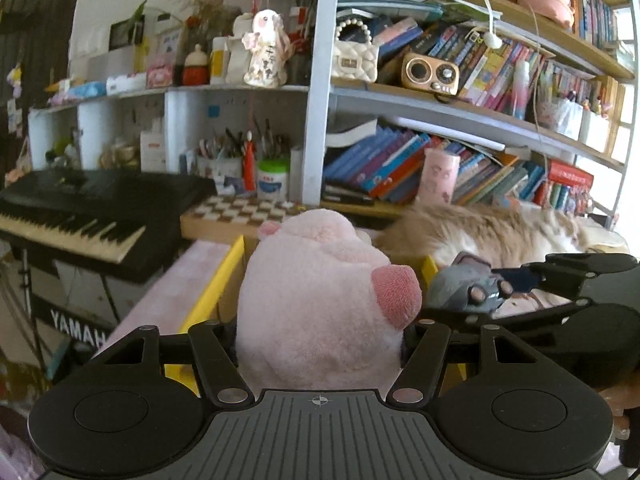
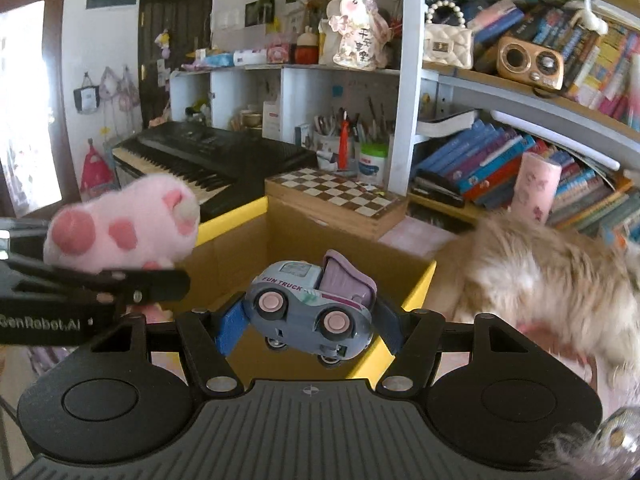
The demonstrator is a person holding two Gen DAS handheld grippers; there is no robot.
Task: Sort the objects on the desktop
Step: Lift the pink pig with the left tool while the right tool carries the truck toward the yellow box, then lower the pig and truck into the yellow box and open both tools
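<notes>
Carrying both toys at once, you had the left gripper [image 1: 320, 344] clenched on the soft pink plush pig [image 1: 320, 292] and the right gripper [image 2: 310, 326] clamped across the small grey plastic toy truck [image 2: 310, 312]. Both hung over the yellow-rimmed cardboard box [image 2: 416, 292], presumably so each could drop inside, clear of the furry cat [image 2: 540, 276] lying just right.

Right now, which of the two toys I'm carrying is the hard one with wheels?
The toy truck in the right gripper: grey and lilac plastic with pink wheels. The left gripper holds the pink plush pig, soft and wheelless.
</notes>
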